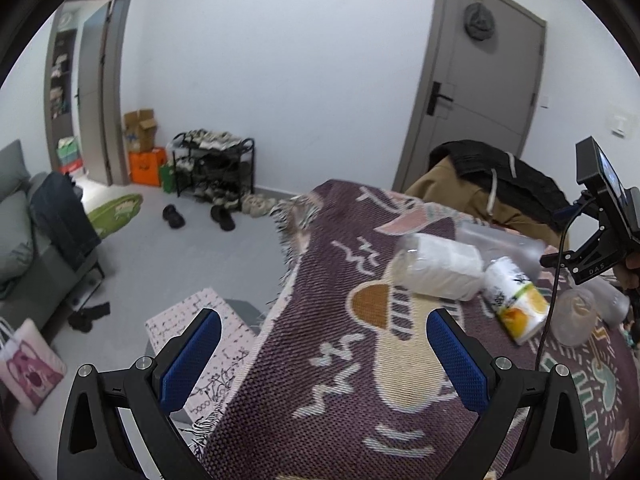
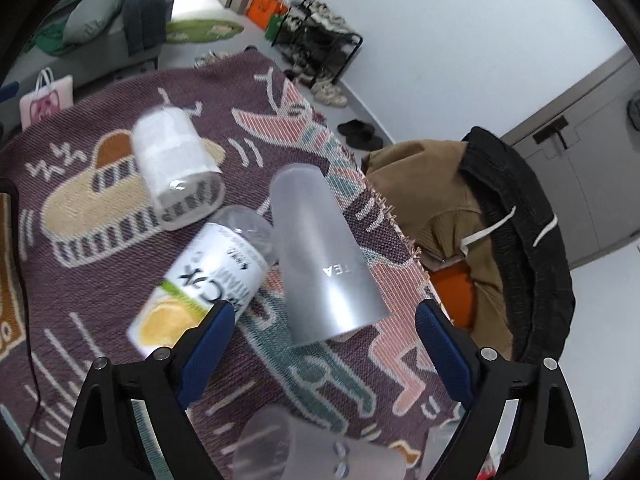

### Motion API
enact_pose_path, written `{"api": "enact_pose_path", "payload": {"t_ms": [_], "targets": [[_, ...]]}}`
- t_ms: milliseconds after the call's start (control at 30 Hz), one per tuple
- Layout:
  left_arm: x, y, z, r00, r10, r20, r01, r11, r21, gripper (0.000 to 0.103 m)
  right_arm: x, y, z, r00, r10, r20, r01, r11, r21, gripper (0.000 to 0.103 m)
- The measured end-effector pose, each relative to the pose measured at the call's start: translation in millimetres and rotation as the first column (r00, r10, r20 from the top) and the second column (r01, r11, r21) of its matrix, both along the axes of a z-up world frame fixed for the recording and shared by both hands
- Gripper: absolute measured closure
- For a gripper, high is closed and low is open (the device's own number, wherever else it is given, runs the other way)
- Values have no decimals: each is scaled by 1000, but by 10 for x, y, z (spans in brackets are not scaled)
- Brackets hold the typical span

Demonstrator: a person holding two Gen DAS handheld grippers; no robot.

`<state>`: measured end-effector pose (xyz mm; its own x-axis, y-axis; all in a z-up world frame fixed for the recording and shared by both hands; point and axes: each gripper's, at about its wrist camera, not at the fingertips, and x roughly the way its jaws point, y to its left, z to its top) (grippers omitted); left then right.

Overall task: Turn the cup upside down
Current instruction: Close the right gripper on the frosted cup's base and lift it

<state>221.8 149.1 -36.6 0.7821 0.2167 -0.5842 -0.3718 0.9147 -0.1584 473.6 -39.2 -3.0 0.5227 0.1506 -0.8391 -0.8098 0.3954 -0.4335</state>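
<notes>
Here the frosted cup [image 2: 326, 258] stands on the patterned blanket [image 2: 100, 292] ahead of the right gripper [image 2: 325, 328], seemingly mouth down, though blur makes that hard to confirm. That gripper's blue fingers [image 2: 208, 344] are spread wide and hold nothing. Just beside the cup lies a yellow-labelled bottle [image 2: 200, 292], with a white roll [image 2: 176, 164] beyond. The left gripper [image 1: 324, 354] hangs released over the blanket's edge.

frosted grey cup [image 2: 324, 256] on purple patterned blanket [image 2: 120, 280]; blue-padded black claw [image 2: 324, 332].
</notes>
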Motion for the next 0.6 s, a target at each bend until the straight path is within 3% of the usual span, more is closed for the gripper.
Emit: {"api": "enact_pose_path", "payload": {"t_ms": [600], "targets": [[94,266,-327,999,33,-34,-36,994,-101,0,644,338,-701,992,10,-124,-31,984,-174,12]]}}
